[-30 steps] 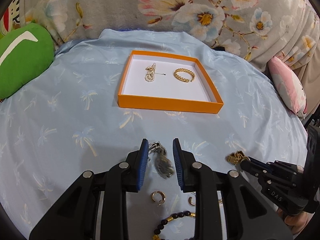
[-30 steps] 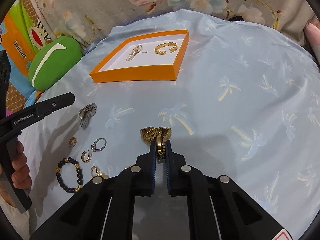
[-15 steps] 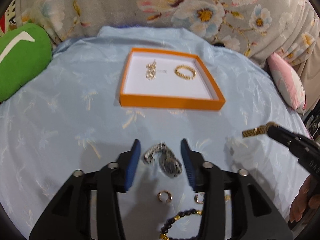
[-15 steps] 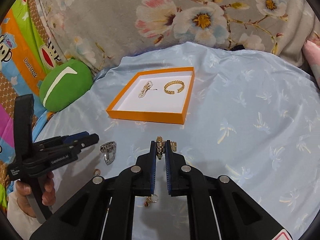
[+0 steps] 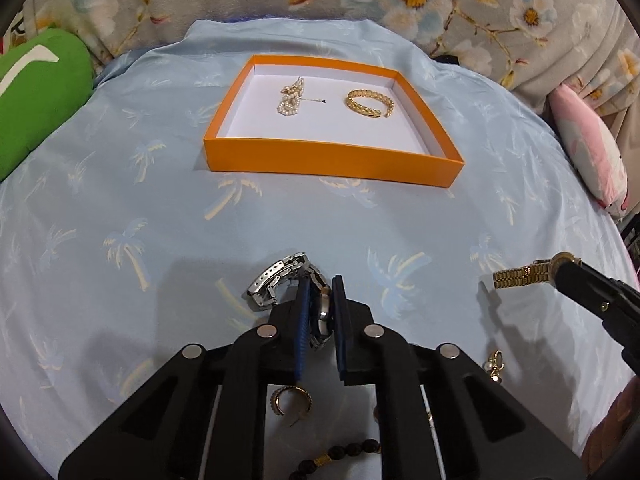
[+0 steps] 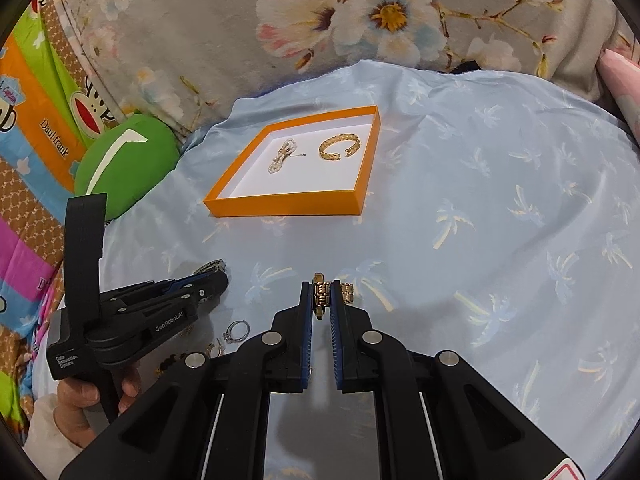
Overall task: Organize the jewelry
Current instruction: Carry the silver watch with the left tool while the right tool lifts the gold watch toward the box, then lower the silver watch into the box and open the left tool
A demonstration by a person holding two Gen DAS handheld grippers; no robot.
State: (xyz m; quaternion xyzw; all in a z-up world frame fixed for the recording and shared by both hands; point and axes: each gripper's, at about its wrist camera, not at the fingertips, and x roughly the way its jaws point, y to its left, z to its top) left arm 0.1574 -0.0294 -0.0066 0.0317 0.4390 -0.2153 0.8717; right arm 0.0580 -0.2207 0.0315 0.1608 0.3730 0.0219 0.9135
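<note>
two watches (image 5: 280, 280), one tray (image 5: 332, 162)

The left gripper (image 6: 216, 280) body reads "GenRobot.AI" and "Data Acquisition System"; behind it, the colourful sheet (image 6: 36, 120) reads "Daul frank" and "Captain".

Orange tray (image 5: 332, 162); lt-blue palm-print cloth (image 5: 120, 208); prob. silver watch (image 5: 280, 278).

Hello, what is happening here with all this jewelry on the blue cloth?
A person is sorting jewelry into an orange box with two handheld grippers. The left gripper is shut on a silver watch; the right gripper holds a gold watch. The box already contains a pearl piece and a gold bracelet. Rings and a bead bracelet wait on the cloth.
</note>
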